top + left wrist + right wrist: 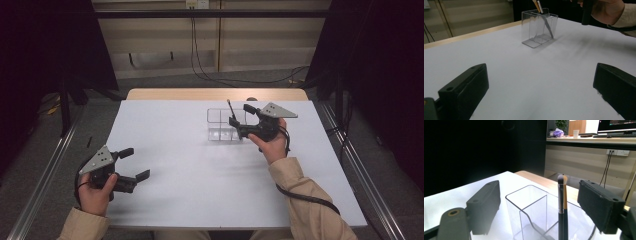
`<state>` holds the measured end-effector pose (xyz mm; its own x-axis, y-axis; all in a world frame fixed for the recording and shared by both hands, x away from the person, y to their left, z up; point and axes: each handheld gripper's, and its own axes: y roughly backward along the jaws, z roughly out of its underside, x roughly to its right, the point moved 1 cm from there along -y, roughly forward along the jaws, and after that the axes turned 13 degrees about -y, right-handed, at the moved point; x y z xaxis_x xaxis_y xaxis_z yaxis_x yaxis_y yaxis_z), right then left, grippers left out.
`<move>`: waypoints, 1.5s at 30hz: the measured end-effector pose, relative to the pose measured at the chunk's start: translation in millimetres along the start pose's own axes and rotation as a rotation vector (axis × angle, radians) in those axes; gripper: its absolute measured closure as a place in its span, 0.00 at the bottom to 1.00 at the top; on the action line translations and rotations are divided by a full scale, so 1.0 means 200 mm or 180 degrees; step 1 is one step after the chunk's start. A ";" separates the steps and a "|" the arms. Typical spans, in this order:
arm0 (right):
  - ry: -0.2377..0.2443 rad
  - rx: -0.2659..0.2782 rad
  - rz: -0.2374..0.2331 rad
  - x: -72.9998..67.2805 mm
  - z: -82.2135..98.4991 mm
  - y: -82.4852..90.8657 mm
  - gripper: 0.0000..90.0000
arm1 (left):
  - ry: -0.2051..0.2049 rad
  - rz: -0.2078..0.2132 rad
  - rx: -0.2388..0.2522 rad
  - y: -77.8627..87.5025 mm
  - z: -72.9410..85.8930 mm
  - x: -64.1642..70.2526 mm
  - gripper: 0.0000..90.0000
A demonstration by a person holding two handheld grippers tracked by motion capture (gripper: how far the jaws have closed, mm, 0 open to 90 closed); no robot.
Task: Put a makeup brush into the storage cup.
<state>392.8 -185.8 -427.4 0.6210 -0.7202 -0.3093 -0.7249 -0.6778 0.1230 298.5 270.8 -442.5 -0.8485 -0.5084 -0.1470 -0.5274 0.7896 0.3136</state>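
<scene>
At the upper middle of the high view, the makeup brush (230, 109) stands tilted in the clear organizer (220, 131) on the desk (190, 165). The right tongs (242, 115) gape around it, touching nothing. At lower left, the left tongs (135, 164) rest wide open and empty.

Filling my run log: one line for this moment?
brush standing in clear organizer | right gripper open around brush, not gripping | left gripper open, idle over table

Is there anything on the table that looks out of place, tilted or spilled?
Nothing stands out. The clear organizer stands upright on the white table, and the makeup brush stands in it, leaning slightly, between the open jaws of the right claw.
</scene>
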 end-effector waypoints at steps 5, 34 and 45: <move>0.0009 -0.0018 -0.0013 0.01 0.00 0.02 0.18 | 0.0008 -0.0008 0.0000 0.00 0.00 0.00 0.00; 0.0101 -0.0125 -0.0056 -0.02 0.01 0.18 0.11 | 0.0003 -0.0020 0.0009 0.01 0.00 0.01 0.00; 0.0136 -0.0191 -0.0059 -0.02 0.03 0.23 0.10 | 0.0006 -0.0016 0.0014 0.01 0.00 0.01 0.00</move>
<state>354.8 -213.2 -427.1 0.6473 -0.7121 -0.2717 -0.6946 -0.6979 0.1743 296.1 271.3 -441.5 -0.8458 -0.5128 -0.1468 -0.5318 0.7887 0.3086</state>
